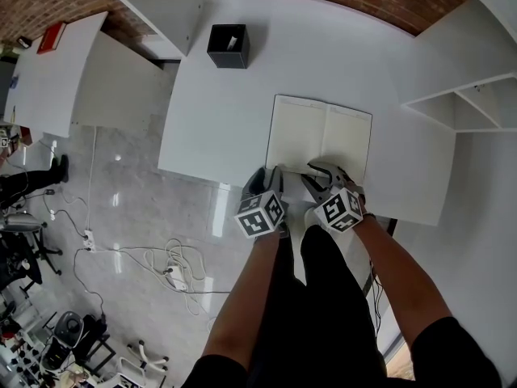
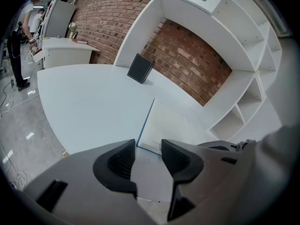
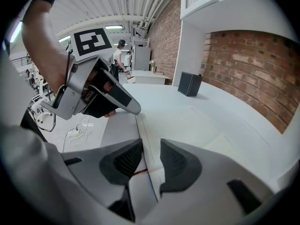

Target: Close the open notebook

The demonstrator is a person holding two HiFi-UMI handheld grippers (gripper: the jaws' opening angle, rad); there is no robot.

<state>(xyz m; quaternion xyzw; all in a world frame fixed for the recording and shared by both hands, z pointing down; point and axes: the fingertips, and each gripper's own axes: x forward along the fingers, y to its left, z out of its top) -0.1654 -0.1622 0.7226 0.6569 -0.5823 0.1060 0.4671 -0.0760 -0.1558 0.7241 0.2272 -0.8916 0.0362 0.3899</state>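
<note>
Right gripper (image 3: 147, 146): jaws apart, astride the notebook's (image 1: 319, 140) near edge; we judge it is set to lift a cover. Left gripper (image 2: 147, 146): jaws apart, empty, near its left corner. Notebook: open flat at the table's (image 1: 218, 111) near edge.

Head camera: steeply down over my table (image 1: 226, 111). Cameras on my left gripper (image 1: 273, 173) and right gripper (image 1: 323, 170): low, close, facing across it. All share the notebook (image 1: 319, 136).
</note>
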